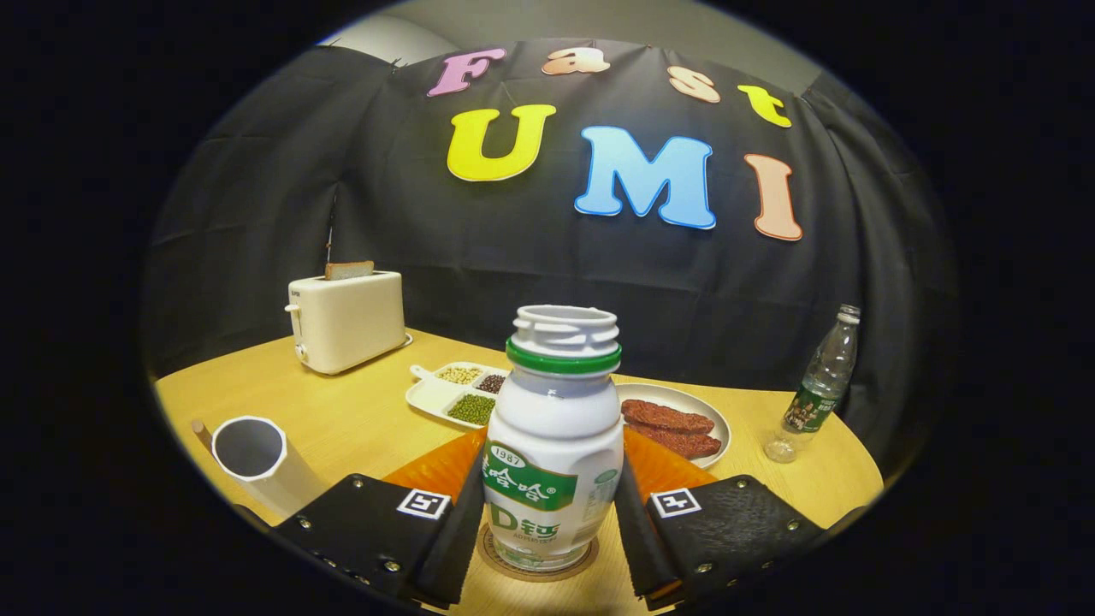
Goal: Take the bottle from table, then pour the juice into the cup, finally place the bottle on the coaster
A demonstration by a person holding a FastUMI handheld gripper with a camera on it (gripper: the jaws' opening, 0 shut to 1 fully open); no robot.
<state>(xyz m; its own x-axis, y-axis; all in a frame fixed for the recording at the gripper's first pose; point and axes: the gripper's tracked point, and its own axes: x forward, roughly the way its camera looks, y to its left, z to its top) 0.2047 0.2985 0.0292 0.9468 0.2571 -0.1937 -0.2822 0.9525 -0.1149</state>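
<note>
Bottle point(553, 453) stands upright on a round coaster point(537, 566), cap off, green ring at the neck, directly between the fingers of the gripper point(545, 535). Both fingers lie along its lower sides, one at 9 o'clock and one at 3 o'clock of the body; they appear to touch it (whether they press firmly, I cannot tell). Coaster rests on the wooden table point(359, 411).

From the bottle: white cup point(252, 453) at 9 o'clock, well apart, tilted as seen through the lens. Orange mat point(436, 466) just behind the bottle. Divided tray point(453, 393) of beans and seeds at 11 o'clock. Plate point(676, 419) with browned meat pieces at 2 o'clock. Clear plastic water bottle point(821, 385) at 3 o'clock, far off, upright. Toaster point(346, 321) with a slice of bread showing, at 10 o'clock, against the booth wall.
</note>
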